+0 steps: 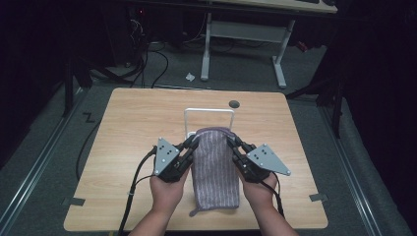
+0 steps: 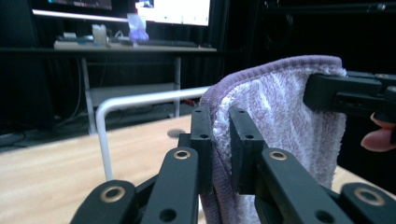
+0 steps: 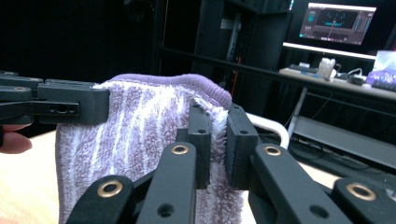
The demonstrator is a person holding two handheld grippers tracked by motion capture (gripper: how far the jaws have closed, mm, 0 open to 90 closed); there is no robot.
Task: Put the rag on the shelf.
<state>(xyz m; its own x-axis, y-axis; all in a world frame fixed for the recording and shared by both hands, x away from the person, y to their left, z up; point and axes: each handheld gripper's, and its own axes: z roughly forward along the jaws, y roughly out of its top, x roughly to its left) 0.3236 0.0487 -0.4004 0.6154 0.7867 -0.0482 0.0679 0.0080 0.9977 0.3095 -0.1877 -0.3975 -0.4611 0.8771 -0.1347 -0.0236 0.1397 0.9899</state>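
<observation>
Both grippers are pinching the towel (image 1: 215, 167) — my left gripper (image 1: 191, 143) and right gripper (image 1: 231, 142) gripping its top corners, just before the rack (image 1: 209, 111).

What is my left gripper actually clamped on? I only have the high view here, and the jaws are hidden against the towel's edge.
Observer: In the left gripper view, the left gripper has its jaws shut on the hemmed side edge of the purple striped towel, just below the top fold.
Operator: And the right one?
Observer: In the right gripper view, the right gripper pinches the opposite edge the same way, just under the top hem.
Operator: Is the towel on the white rack yet?
Observer: In the left gripper view, the white rack has its bar behind the towel and lower than the towel's top fold; whether they touch I cannot tell.
</observation>
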